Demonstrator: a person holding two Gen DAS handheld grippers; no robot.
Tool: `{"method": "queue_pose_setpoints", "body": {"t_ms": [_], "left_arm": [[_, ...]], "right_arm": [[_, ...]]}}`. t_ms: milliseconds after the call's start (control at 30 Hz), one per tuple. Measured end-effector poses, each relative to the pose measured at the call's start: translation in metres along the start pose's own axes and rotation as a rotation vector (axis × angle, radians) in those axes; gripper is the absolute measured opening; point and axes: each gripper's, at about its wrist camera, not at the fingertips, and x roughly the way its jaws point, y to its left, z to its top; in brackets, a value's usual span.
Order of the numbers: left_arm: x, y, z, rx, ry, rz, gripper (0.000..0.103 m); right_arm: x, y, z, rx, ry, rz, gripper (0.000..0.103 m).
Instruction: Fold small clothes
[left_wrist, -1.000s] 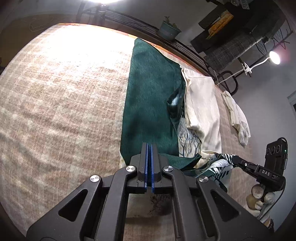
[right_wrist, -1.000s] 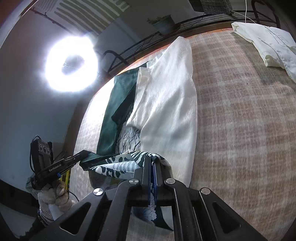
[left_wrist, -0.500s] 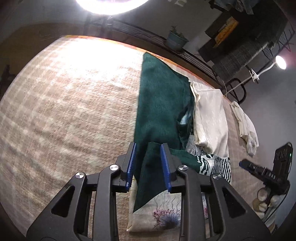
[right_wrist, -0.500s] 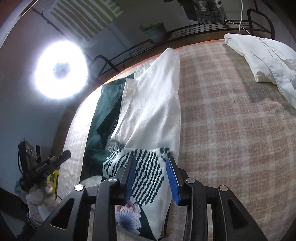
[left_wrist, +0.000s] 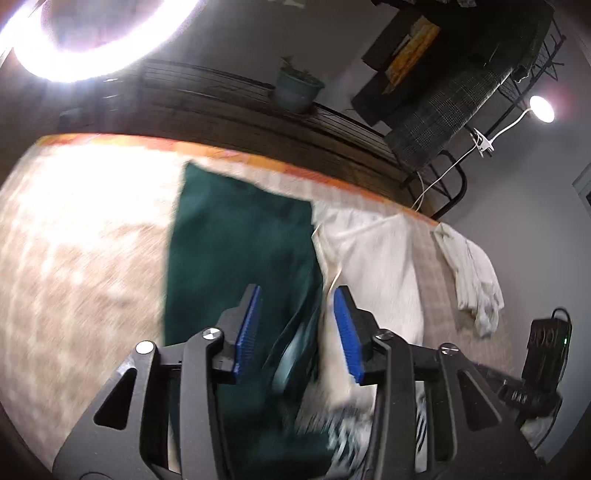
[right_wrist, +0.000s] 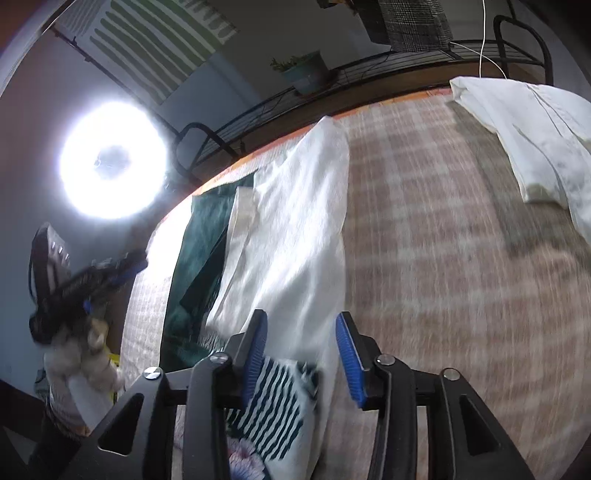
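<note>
A garment lies lengthwise on the plaid bed cover (right_wrist: 461, 258). Its dark green part (left_wrist: 229, 251) is on the left and its cream part (left_wrist: 380, 266) on the right; a striped and flowered near end (right_wrist: 273, 410) lies folded over it. My left gripper (left_wrist: 297, 332) is open and empty above the seam between green and cream. My right gripper (right_wrist: 301, 354) is open and empty above the cream part (right_wrist: 295, 240) and the striped fold. The left gripper also shows in the right wrist view (right_wrist: 114, 271).
A second white garment (right_wrist: 528, 136) lies crumpled at the far right of the bed. A ring light (right_wrist: 110, 166) glares at the left. A metal bed rail (left_wrist: 332, 122) with a potted plant (left_wrist: 295, 88) runs behind the bed.
Both grippers were shut on the garment's near end, then opened and let it fall folded. Both have since tilted up and moved forward over the cloth.
</note>
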Motion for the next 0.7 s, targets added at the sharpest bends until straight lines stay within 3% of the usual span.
{"method": "queue_pose_setpoints", "body": {"t_ms": [300,500,567,633,700], "left_arm": [[0.107,-0.023,0.052,0.064,0.108,0.007,0.044],[0.141,-0.034,0.056,0.155,0.152,0.061,0.044],[0.140,-0.038,0.056,0.176,0.141,0.052,0.038],[0.137,-0.042,0.054,0.206,0.136,0.056,0.011],[0.135,-0.046,0.052,0.227,0.134,0.053,0.007]], "right_arm": [[0.017,-0.045,0.038,0.098,-0.026,0.044,0.046],[0.029,-0.062,0.044,0.108,-0.017,0.038,0.046],[0.030,-0.066,0.044,0.111,-0.015,0.045,0.046],[0.030,-0.067,0.046,0.113,-0.021,0.056,0.046],[0.031,-0.068,0.049,0.113,-0.026,0.055,0.046]]}}
